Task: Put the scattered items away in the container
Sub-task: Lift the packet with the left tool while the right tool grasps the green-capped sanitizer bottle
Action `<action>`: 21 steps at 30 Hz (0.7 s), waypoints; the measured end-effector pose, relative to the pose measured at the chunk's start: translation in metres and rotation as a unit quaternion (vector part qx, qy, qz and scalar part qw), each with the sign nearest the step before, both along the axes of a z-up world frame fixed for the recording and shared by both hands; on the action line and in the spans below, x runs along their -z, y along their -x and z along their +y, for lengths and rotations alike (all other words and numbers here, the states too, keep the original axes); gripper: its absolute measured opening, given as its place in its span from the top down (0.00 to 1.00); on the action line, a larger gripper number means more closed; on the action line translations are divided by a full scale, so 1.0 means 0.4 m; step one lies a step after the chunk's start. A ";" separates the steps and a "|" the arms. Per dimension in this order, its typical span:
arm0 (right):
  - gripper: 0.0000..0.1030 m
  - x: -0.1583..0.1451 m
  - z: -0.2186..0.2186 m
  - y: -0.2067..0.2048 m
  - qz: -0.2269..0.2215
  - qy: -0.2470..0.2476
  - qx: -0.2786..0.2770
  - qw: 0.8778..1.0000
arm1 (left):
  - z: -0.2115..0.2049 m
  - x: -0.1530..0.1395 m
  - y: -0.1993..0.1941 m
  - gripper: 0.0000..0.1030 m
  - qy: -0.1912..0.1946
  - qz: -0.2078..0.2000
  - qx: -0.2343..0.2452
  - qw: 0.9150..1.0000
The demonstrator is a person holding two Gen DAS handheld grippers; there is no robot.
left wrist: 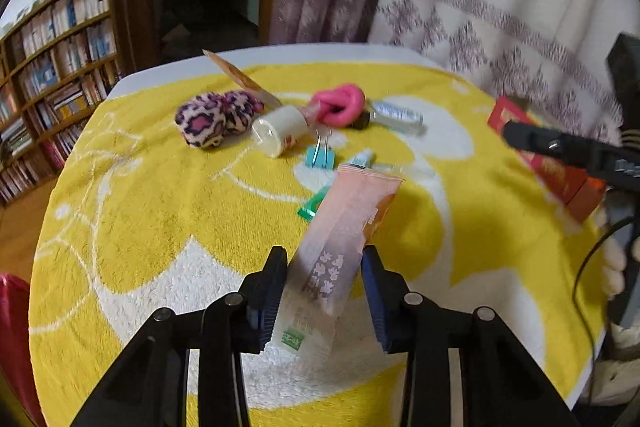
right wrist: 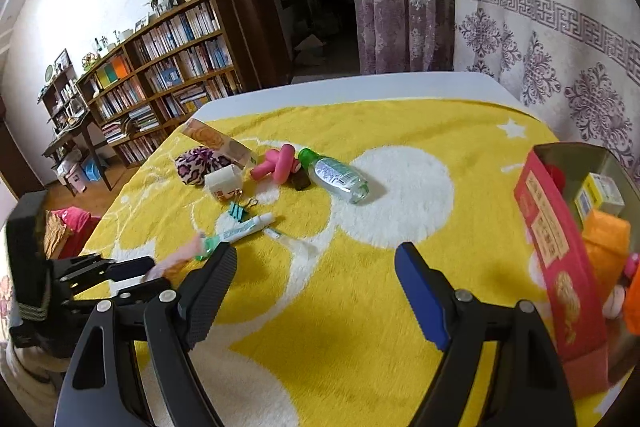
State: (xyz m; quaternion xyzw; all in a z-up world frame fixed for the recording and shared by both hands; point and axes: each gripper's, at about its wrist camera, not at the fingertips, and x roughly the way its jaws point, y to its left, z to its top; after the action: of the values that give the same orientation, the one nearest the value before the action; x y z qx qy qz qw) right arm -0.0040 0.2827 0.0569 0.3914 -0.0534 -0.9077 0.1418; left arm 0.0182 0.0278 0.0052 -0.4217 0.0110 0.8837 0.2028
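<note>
- Between the two fingers of the left gripper (left wrist: 324, 291) sits a long pink packet (left wrist: 340, 247), pinched at its lower part, its far end raised above the yellow towel (left wrist: 160, 219).
- On the right side of the towel stands the red box (right wrist: 556, 259), the container, open at the top; an orange item (right wrist: 608, 239) and a small yellow-white carton (right wrist: 600, 195) lie inside it.
- The right gripper (right wrist: 316, 291) hovers over the towel just left of the box, its fingers spread wide with nothing between them.
- Near the middle of the towel lies a cluster: a leopard-print plush (left wrist: 212, 119), a white roll (left wrist: 280, 131) touching it, a pink knotted toy (left wrist: 340, 105), a clear bottle with a green cap (right wrist: 340, 177) and a small dark block (right wrist: 300, 182) between toy and bottle.
- Closer to the grippers rest a teal binder clip (left wrist: 320, 157) and a small white-and-green tube (right wrist: 244, 229).
- A flat orange-patterned packet (right wrist: 218, 143) sits tilted behind the plush.
- A bookshelf (right wrist: 172, 75) stands by the wall at left, curtains (right wrist: 540, 27) at right.
</note>
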 end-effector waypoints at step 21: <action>0.25 0.115 -0.068 0.307 -0.050 -0.088 -0.092 0.991 | -0.015 0.003 0.107 0.61 -0.037 0.016 -0.119 0.992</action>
State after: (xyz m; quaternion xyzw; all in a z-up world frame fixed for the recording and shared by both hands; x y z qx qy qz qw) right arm -0.1268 0.2557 0.0111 0.4504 0.0563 -0.8713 0.1866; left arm -0.0247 0.0217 0.0039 -0.3980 -0.0686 0.9081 0.1112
